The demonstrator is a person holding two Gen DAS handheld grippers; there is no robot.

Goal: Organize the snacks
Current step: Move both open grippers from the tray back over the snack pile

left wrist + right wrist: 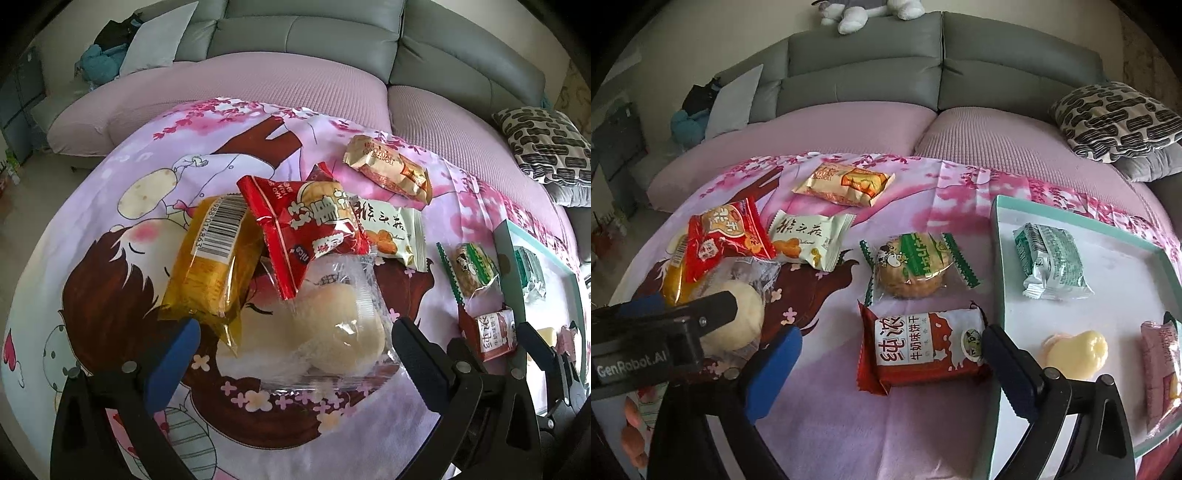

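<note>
My left gripper [295,343] is open, its fingers on either side of a clear-wrapped pale bun [343,325], which also shows in the right wrist view [738,314]. A yellow cake pack [210,266] and a red snack pack [310,232] lie against the bun. My right gripper [892,365] is open around a red-and-white milk biscuit pack [923,347]. A teal-rimmed white tray [997,229] at the right holds a green pack [1052,258], a yellow jelly cup [1075,350] and a pink pack [1163,369].
A round green-wrapped cake [916,266], a white pack [809,240] and a gold egg-roll pack [846,182] lie on the pink cartoon cloth [886,424]. A grey sofa [886,70] with a patterned cushion [1115,122] stands behind.
</note>
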